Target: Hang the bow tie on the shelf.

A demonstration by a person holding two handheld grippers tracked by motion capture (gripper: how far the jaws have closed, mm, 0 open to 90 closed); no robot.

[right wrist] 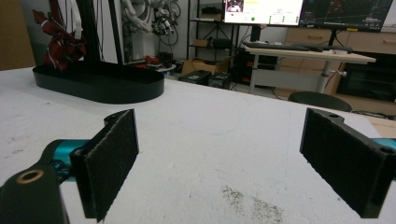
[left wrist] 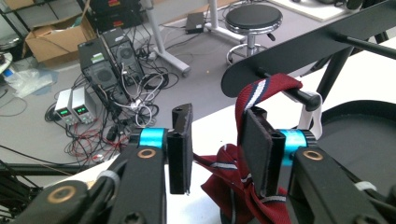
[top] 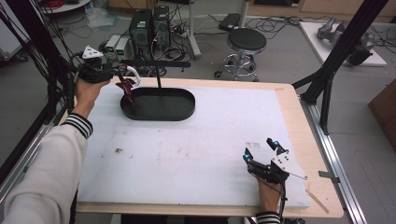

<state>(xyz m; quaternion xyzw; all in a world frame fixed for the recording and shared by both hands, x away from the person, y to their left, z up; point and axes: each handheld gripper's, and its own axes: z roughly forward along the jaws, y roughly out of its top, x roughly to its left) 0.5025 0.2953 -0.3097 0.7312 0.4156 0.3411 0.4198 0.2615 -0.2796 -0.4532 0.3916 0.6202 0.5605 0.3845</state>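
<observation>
No brand or label is readable in these pictures; the screens far behind the bench in the right gripper view are too small to read.

The red striped tie (top: 127, 88) is hanging from the peg of the black stand (top: 159, 63) at the far left of the bench (top: 289, 112), and its lower part is falling into the black oval tray (top: 159, 112) under the stand. The left gripper (top: 122, 77) is standing at the far left edge of the bench, just beside the tie. In the left gripper view its jaws are standing apart with a clear gap; the tie (left wrist: 261, 100) is lying against the outer side of one jaw and not between them, so the left gripper (left wrist: 217, 140) is holding nothing.

The right gripper (top: 260, 150) is resting near the right near corner, well apart from the tray. In its own view the right gripper (right wrist: 243, 154) is spread wide, with bare white bench surface between the jaws.

Between the tray and the right gripper the white sheet is lying free. The right gripper view is showing the tie (right wrist: 60, 39) from the side, which the high view is giving from above.
</observation>
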